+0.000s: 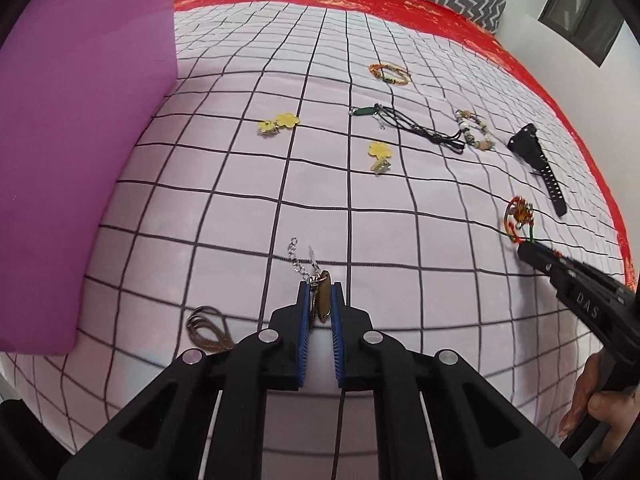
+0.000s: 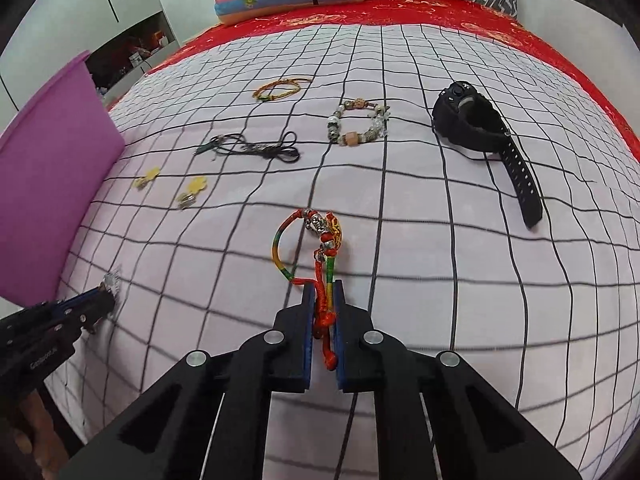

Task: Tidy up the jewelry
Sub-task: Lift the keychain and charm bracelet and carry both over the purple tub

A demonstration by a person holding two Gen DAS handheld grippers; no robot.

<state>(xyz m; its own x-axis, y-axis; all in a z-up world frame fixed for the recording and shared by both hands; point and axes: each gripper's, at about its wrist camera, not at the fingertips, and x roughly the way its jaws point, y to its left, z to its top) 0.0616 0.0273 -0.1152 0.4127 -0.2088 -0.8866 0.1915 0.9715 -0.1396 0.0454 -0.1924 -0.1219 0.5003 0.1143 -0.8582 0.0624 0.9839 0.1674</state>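
Low in the frame, the left claw (image 1: 320, 300) is clenched on a bronze pendant (image 1: 322, 295) with chain; the right claw (image 2: 322, 306) grips a red braided bracelet (image 2: 322, 248) above the checked bed (image 2: 420, 320).

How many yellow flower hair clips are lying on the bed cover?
2. One yellow flower clip lies nearer the purple box; the other yellow clip lies on the checked cover, in front of the black cord necklace. None seems hidden.
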